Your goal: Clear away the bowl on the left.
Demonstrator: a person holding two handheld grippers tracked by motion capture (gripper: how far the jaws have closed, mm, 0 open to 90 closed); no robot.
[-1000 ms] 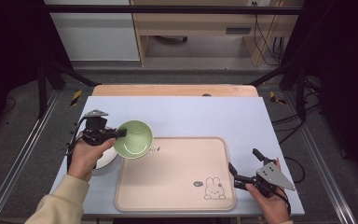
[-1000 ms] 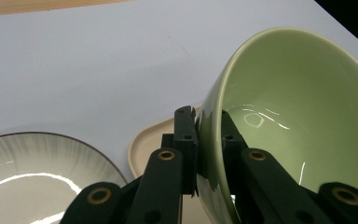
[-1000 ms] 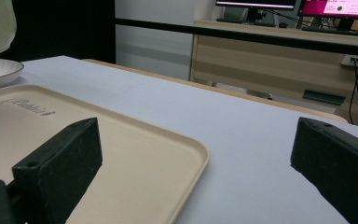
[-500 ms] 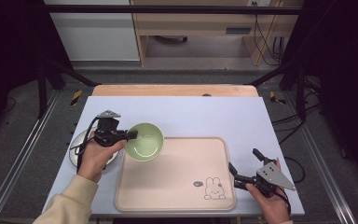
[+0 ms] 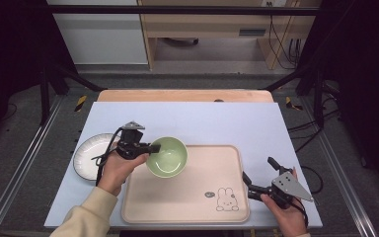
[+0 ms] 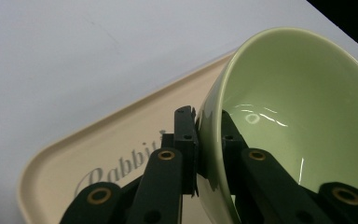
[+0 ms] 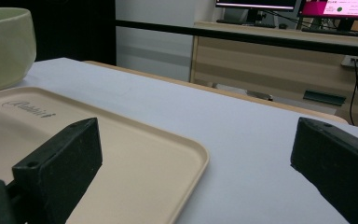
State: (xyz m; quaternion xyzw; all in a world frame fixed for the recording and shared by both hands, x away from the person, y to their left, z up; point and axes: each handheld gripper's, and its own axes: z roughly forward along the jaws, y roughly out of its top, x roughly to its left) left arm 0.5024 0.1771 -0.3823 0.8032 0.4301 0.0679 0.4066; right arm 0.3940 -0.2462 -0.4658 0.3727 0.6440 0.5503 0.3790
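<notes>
1. One green bowl point(image 5: 167, 156) is held over the left far corner of the tray, its rim pinched by the left claw point(image 5: 153, 147). In the left gripper view one jaw sits outside the bowl wall and the other inside, both pressed against the rim. From there the bowl point(image 6: 298, 126) looks tilted; whether its base touches the tray cannot be told.
2. One cream tray point(image 5: 197, 197) lies on the tabletop point(image 5: 227, 123), near the person's edge. It carries a small rabbit drawing point(image 5: 224, 200) at its near right and the word "Rabbit" point(image 6: 121, 170) printed near a corner.
3. One white plate point(image 5: 91, 155) with a dark rim sits on the tabletop, just left of the tray and partly behind the left hand point(image 5: 116, 168).
4. The right claw point(image 5: 257, 174) is held by the right hand point(image 5: 286, 212) at the tray's right near corner, its jaws spread wide apart with nothing between them. In the right gripper view one jaw hangs over the tray point(image 7: 135, 163) and the other over the bare tabletop point(image 7: 242, 140).
5. Count: one bowl, one tray, one plate, two claws.
</notes>
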